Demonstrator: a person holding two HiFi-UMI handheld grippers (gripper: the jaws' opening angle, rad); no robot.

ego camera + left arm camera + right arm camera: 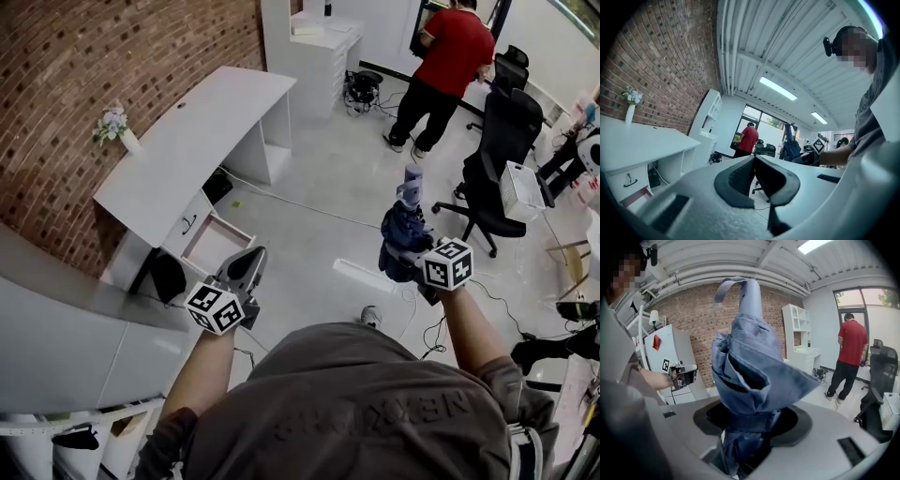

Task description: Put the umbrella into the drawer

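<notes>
1. We find the umbrella (405,216) folded and upright in the right gripper (401,255). The jaws are clamped on its lower part, and we judge this grip keeps its length clear for carrying.
2. The left gripper (246,269) is empty with its jaws together, and it is probably kept free to steady the drawer.
3. The drawer (217,244) under the desk (187,141) stands open, ready to receive. The umbrella is well apart from it.

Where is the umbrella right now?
In the head view the folded blue umbrella stands upright in the right claw, right of centre over the floor, well apart from the open drawer of the white desk at left.
</notes>
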